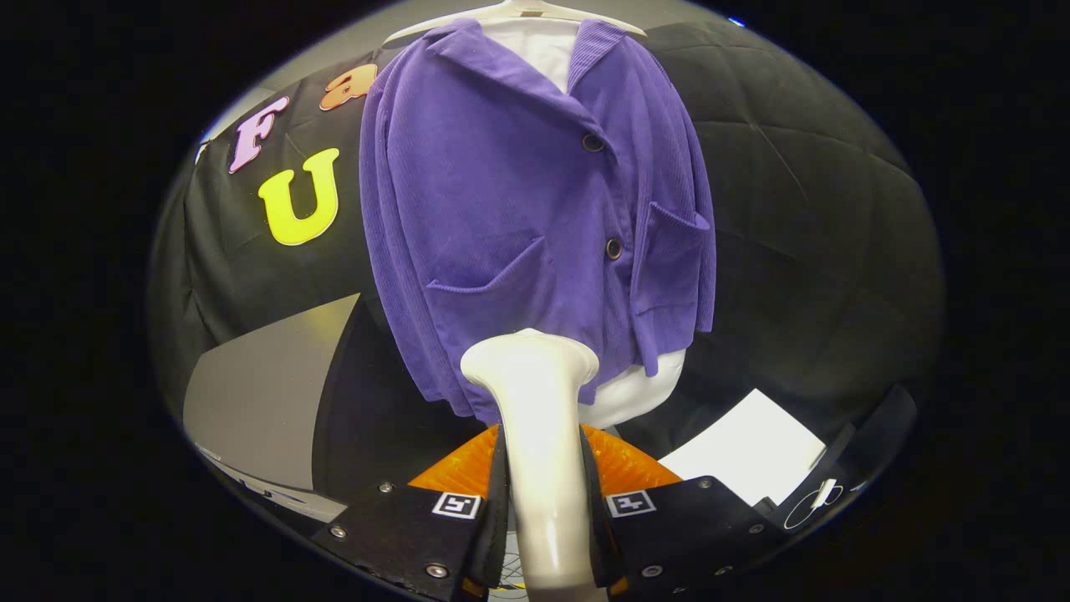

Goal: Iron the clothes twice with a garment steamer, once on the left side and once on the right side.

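A purple corduroy jacket [518, 217] with two dark buttons and two front pockets hangs on a pale hanger [518, 12] over a white shirt [543, 50]. The white garment steamer [535, 401] stands upright between my fingers, and my gripper [543, 502] is shut on its handle. Its flared head sits just in front of the jacket's lower hem, near the middle and slightly to the left of the button line. I cannot tell whether the head touches the cloth.
Black quilted cloth lines the booth behind the jacket. A grey panel [267, 401] lies low on the left. A white sheet [748, 456] lies low on the right, beside a dark edge with a white cord [823, 493].
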Tool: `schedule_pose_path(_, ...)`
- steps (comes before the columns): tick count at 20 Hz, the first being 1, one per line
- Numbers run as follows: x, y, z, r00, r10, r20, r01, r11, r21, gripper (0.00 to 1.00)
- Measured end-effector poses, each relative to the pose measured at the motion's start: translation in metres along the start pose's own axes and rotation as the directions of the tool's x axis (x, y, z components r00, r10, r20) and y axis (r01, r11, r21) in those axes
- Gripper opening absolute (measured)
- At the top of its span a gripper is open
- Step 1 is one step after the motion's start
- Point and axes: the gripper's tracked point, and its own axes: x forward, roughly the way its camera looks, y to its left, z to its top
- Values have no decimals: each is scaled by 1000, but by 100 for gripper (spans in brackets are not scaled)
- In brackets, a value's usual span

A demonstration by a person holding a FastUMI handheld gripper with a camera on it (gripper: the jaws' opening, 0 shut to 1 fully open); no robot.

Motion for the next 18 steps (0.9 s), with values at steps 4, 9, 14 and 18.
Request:
schedule_pose_path(4,-21,-19,34,999,25,48,-26,999,25,40)
schedule_pose_path(9,-43,-25,91,989,62,133,-66,997,25,40)
schedule_pose_path(14,-65,-33,163,958,60,280,-76,996,49,40)
schedule_pose_path(18,-73,-44,215,928,-7,373,-12,999,49,40)
